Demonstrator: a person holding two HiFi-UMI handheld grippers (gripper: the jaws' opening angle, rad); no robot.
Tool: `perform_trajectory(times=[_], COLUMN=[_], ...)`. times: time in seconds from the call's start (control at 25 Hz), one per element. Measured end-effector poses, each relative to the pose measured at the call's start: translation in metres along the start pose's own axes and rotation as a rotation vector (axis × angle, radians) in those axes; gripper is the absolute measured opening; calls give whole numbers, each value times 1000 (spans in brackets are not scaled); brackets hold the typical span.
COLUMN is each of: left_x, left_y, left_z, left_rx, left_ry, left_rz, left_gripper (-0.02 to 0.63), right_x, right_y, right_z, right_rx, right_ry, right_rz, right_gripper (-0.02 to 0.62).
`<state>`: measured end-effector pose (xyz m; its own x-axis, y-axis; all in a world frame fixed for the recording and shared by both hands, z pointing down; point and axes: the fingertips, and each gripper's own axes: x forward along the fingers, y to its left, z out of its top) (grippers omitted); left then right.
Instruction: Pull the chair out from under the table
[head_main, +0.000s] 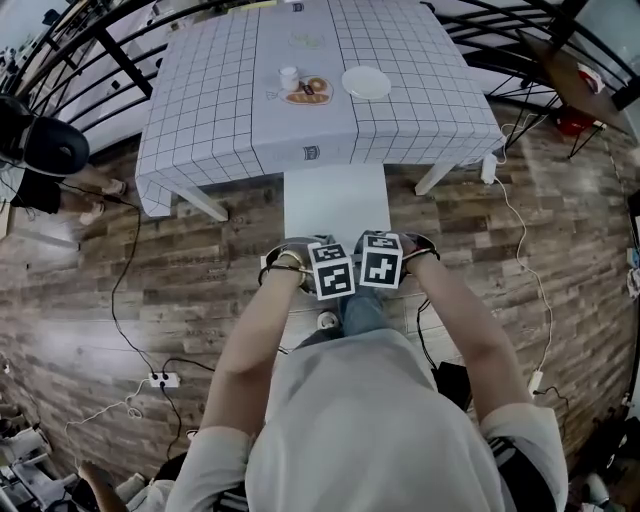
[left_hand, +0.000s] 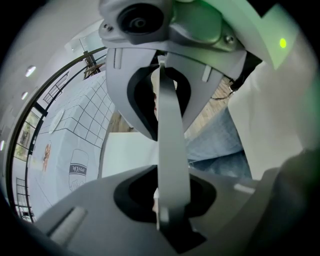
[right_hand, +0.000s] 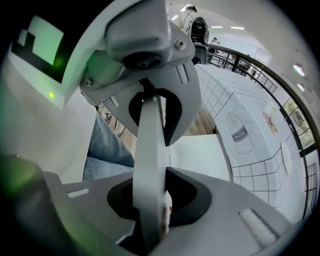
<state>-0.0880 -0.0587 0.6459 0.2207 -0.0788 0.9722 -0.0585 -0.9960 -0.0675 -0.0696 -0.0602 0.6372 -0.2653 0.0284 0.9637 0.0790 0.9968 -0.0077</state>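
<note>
left claw (left_hand: 162, 150): clamped on chair backrest (left_hand: 169, 120) edge, for pulling.
right claw (right_hand: 152, 150): clamped alongside, keeping the pull straight.
chair seat (head_main: 335, 200): partly clear of counter (head_main: 200, 130).

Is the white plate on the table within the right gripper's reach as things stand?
Probably not: the right gripper is clamped on the chair back, the chair seat stands between it and the table, and the plate lies far in.
</note>
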Motion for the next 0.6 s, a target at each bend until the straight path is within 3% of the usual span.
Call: perform_trajectory(times=[0.6], left_x=[-4], left_y=[-55], left_z=[1], left_rx=[34], left_ry=[-2], left_rz=[-15], left_gripper=[77], right_x=[1], right_y=[56], right_z=[2], right_rx=[37], right_ry=[-11], right_rz=[14], right_gripper=[75])
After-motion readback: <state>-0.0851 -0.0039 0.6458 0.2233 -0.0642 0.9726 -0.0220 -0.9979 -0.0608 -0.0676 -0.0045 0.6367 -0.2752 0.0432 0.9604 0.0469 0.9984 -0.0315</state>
